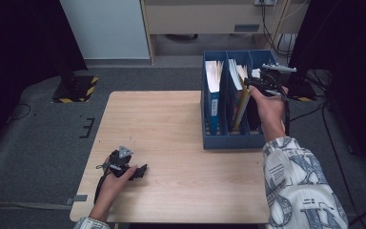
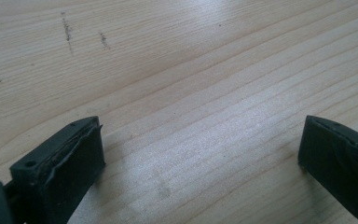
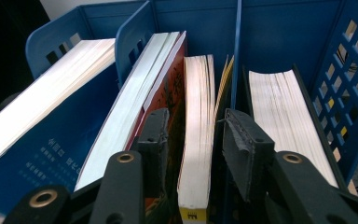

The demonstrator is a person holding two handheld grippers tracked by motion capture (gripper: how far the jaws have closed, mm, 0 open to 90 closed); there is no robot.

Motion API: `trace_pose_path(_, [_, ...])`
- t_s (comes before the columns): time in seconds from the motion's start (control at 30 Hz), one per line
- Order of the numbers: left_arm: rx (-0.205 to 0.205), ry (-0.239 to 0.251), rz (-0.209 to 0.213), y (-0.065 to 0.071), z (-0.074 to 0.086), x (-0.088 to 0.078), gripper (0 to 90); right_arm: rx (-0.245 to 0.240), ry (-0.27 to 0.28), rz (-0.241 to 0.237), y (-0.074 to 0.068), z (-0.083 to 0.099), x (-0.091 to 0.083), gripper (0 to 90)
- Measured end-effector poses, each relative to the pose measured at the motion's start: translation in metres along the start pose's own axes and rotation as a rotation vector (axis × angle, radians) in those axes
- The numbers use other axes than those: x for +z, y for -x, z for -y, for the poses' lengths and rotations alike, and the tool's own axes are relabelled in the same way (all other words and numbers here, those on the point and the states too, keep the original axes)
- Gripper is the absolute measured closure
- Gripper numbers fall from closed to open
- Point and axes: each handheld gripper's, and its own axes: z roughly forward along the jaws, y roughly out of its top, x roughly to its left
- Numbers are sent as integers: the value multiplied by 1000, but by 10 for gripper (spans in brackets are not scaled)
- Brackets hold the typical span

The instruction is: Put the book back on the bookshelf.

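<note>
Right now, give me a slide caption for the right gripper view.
Right gripper straddling a yellow-spined book in the blue file rack.

Light wood bench (image 1: 171,138), grain running along its length, a few dark scuff marks (image 2: 67,30) near my left side. Blue file rack (image 1: 228,139) sits at the far right corner, three compartments, books standing in each. My left gripper (image 1: 140,171) rests on the bench near the front left edge, jaws apart, bare wood between them. Grey carpet floor (image 1: 43,138) under the bench.
</note>
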Motion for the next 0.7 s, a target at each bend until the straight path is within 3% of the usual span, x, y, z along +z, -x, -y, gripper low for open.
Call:
trace_pose_path(0.23, [-1,0,-1,0,0,0,0,-39,5,-26,-7,-1,-15,526])
trace_pose_path(0.7, [1,-4,-1,0,0,0,0,-44,2,-58,-8,16,-38,363])
